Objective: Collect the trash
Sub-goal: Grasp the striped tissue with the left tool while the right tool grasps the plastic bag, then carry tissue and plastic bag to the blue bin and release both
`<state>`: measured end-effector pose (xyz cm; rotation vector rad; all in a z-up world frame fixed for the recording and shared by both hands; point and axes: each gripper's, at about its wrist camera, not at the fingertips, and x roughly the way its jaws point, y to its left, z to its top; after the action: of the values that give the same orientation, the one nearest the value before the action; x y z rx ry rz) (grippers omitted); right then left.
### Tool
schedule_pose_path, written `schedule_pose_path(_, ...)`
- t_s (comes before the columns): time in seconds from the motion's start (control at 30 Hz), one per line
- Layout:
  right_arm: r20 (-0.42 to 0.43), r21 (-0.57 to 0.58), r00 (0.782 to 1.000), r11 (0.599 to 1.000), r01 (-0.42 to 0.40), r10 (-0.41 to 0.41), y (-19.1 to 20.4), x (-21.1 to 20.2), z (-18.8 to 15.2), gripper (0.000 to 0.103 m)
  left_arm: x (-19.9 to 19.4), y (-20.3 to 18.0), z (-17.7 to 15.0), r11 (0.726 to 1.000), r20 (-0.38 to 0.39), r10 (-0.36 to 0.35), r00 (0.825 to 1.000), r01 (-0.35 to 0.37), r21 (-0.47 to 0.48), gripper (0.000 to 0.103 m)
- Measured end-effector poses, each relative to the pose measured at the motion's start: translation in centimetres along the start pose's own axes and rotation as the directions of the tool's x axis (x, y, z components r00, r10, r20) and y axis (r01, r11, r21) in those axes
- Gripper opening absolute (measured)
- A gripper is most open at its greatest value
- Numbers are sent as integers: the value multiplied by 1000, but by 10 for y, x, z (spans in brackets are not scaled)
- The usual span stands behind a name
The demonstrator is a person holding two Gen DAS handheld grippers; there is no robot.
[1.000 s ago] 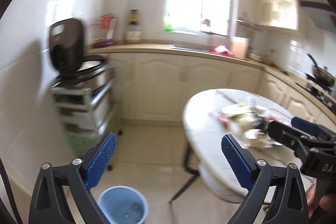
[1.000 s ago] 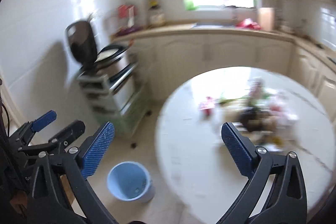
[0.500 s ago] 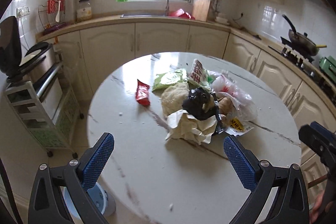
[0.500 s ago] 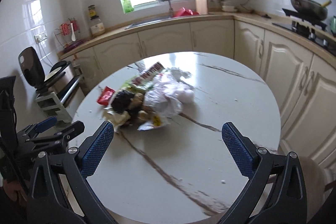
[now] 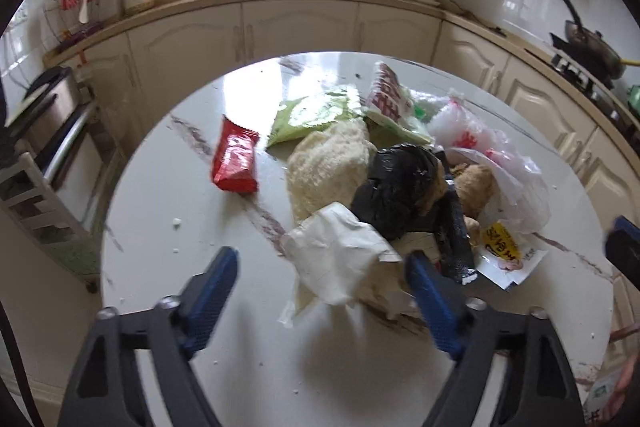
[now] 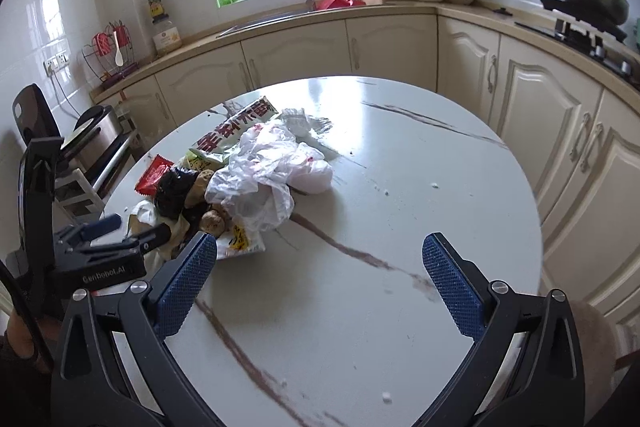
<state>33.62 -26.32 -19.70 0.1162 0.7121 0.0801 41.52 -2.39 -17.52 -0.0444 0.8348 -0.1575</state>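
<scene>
We find the trash heaped in one pile on the round marble bench, left of centre in the right wrist view. It comprises a crumpled white paper wrapper, a black plastic bag, a red snack packet lying slightly apart at about 10 o'clock of the pile, a green packet, a pale fibrous wad and a clear plastic bag with red print.

The left gripper is angled down at the near edge of the pile. Its fingers have just been closing from full spread, with the white paper wrapper between them; we see a gap between the left pad and the paper, so nothing is pinched yet. The right gripper hangs over bare bench at about 4 o'clock of the pile, fingers spread wide and empty.

We judge the step in hand to be the first pick-up. The next move calls for closing on the wrapper, which should crush easily, and lifting without dragging the items leaning on it. No bin shows in either current view.
</scene>
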Motion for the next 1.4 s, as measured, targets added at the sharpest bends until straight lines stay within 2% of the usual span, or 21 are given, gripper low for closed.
schedule_pose_path(0.07,-17,10,1000,1000,-21,21,0,14,7,103,2,4,0,999,-6,-48,999,48,-4,58)
schedule_pose_path(0.1,-27,11,999,1000,-27,27,0,20,11,103,3,5,-1,998,0,-63,998,63,3,44)
schedule_pose_path(0.13,-38,14,999,999,-31,31,-1,27,15,103,1,7,-2,998,3,-70,998,70,7,37)
schedule_pose_path(0.23,-55,49,997,997,-59,62,-4,46,29,103,-8,15,-6,996,13,-94,996,94,10,27)
schedule_pose_path(0.4,-86,123,989,986,-108,119,-10,80,51,103,-34,31,-15,987,36,-161,986,161,-1,27)
schedule_pose_path(0.57,-158,145,973,979,-146,169,-8,117,64,101,-43,42,-23,987,30,-162,986,162,6,27)
schedule_pose_path(0.63,-174,143,967,977,-161,185,-8,126,65,90,-44,46,-26,987,25,-164,986,164,2,27)
schedule_pose_path(0.67,-190,146,963,975,-165,191,-9,131,64,78,-45,47,-28,986,26,-168,985,168,-4,27)
schedule_pose_path(0.73,-180,153,959,970,-190,217,-12,132,62,76,-50,49,-30,983,33,-181,983,182,-11,27)
schedule_pose_path(0.9,-132,168,967,967,-194,217,-25,113,55,67,-67,45,-31,981,50,-194,980,194,-6,27)
schedule_pose_path(1.17,-32,253,975,945,-206,221,-61,56,43,66,-105,38,-39,978,93,-206,974,206,9,27)
schedule_pose_path(1.3,22,233,974,947,-223,224,-54,16,44,66,-130,38,-45,977,122,-214,969,214,14,27)
schedule_pose_path(1.4,64,191,964,945,-266,259,-31,-16,45,66,-153,43,-53,977,152,-212,965,213,13,27)
